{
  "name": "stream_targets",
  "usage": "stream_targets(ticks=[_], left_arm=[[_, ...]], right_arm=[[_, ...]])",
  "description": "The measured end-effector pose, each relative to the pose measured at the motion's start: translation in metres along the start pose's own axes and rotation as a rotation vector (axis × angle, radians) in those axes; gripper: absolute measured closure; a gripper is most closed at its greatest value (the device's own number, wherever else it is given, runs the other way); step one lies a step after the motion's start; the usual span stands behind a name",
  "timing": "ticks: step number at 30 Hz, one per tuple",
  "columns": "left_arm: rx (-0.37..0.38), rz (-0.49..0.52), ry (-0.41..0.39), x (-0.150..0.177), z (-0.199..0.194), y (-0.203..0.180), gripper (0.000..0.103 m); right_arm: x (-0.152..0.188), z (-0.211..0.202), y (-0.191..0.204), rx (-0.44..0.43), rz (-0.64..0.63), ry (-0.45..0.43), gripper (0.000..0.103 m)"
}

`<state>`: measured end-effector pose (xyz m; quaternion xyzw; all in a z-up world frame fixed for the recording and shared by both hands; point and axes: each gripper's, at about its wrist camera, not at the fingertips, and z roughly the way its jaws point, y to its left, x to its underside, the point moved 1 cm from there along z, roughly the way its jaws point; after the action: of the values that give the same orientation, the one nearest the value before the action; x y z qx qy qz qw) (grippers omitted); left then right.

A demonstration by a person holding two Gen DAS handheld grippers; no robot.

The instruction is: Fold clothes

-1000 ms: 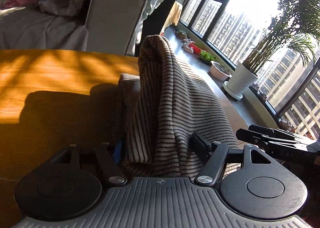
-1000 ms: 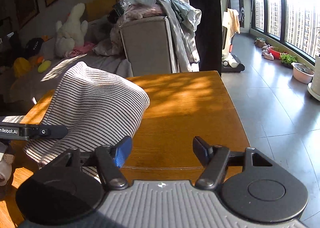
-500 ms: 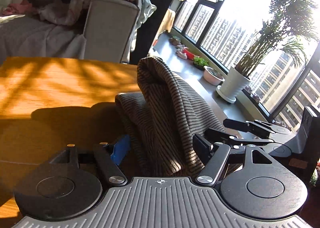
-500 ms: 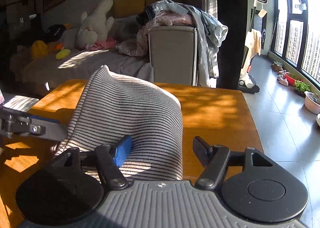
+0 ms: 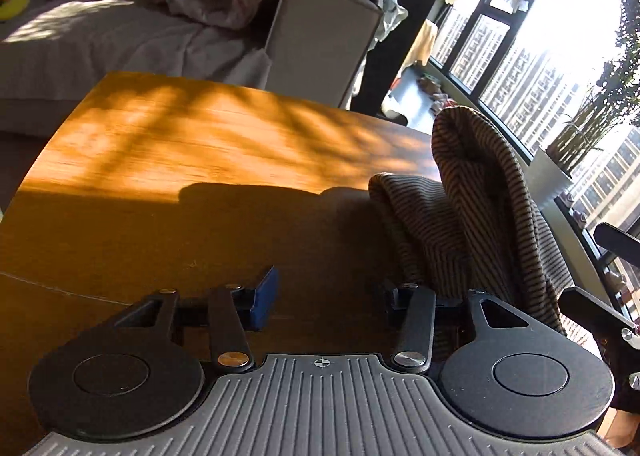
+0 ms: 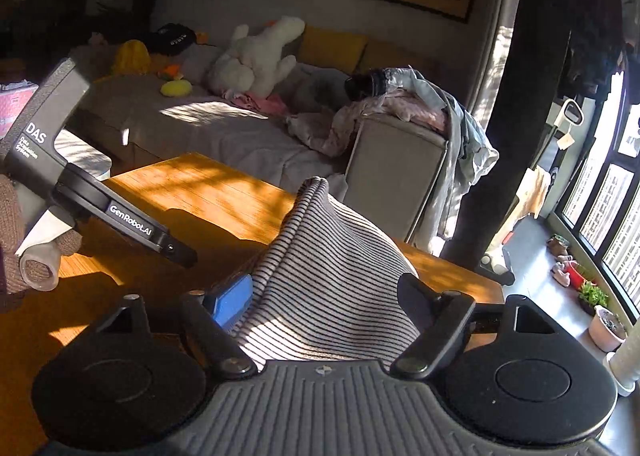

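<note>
The striped garment [image 5: 480, 216] sits bunched in a tall peak on the wooden table [image 5: 180, 160], near the edge on the window side.

The left wrist view shows it in shadow at the right of the frame, with one fold lying low towards the table's middle and the higher fold standing behind it. The right wrist view shows the same garment [image 6: 332, 264] lit and pale, with its ridge pointing at the grey armchair [image 6: 400, 176].

In the left wrist view the garment lies just outside the left gripper [image 5: 328, 288], against the outer side of its right-hand finger. The jaws have just been closing, and only bare table shows between them. They stand partly apart and hold nothing.

In the right wrist view the garment fills the gap of the right gripper [image 6: 324, 288]. Its jaws have just been opening and stand wide. The cloth lies loose between them, and its edge is at the blue pad [image 6: 232, 300].

Only the right wrist view shows the left gripper from outside [image 6: 176, 250], low over the table and just beside the garment. It also shows a white plush toy [image 6: 256, 60] on the sofa and a pile of clothes [image 6: 400, 108] on the armchair. Only the left wrist view shows a potted plant [image 5: 560, 172] by the windows and the right gripper's dark fingers [image 5: 616, 242] past the garment.
</note>
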<state>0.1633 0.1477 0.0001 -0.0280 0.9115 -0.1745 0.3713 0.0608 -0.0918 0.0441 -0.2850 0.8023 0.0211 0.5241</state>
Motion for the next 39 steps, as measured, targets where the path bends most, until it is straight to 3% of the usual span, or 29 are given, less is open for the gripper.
stream_targets(ticks=[6,9,11,13,15,18,24,27,29,32,34,39], left_arm=[[-0.028,0.006,-0.015,0.003,-0.005,0.002,0.051],[-0.025,0.008,-0.017,0.004,-0.007,0.002,0.051],[-0.021,0.008,-0.017,0.004,-0.008,0.003,0.051],[-0.016,0.011,-0.015,0.005,-0.008,0.003,0.051],[-0.013,0.01,-0.01,0.005,-0.005,0.002,0.051],[0.003,0.006,-0.004,0.004,-0.003,-0.002,0.05],[0.071,0.035,-0.068,-0.014,-0.019,-0.024,0.05],[0.141,0.098,-0.095,-0.03,-0.026,-0.049,0.049],[0.183,0.15,-0.105,-0.041,-0.023,-0.072,0.049],[0.281,0.176,-0.067,-0.053,-0.003,-0.102,0.049],[0.307,0.175,-0.018,-0.058,0.02,-0.115,0.049],[0.258,0.165,0.051,-0.058,0.065,-0.115,0.05]], right_arm=[[0.008,0.026,0.045,-0.014,-0.038,0.044,0.021],[0.018,0.042,0.061,0.077,-0.113,0.053,0.022],[0.02,0.042,0.057,0.097,-0.134,0.043,0.037],[0.013,0.031,0.037,0.074,-0.06,0.03,0.059],[0.002,0.016,0.022,0.104,-0.041,-0.005,0.067],[-0.013,-0.004,0.004,0.079,-0.03,-0.045,0.084],[0.015,0.018,0.037,-0.075,-0.106,0.079,0.083],[0.029,0.022,0.057,-0.043,-0.158,0.036,0.078],[0.028,0.023,0.052,-0.064,-0.11,0.029,0.077],[0.03,0.02,0.045,-0.082,-0.088,0.016,0.077],[0.032,0.017,0.041,-0.094,-0.082,0.003,0.075],[0.031,-0.013,0.012,-0.175,-0.043,-0.05,0.064]])
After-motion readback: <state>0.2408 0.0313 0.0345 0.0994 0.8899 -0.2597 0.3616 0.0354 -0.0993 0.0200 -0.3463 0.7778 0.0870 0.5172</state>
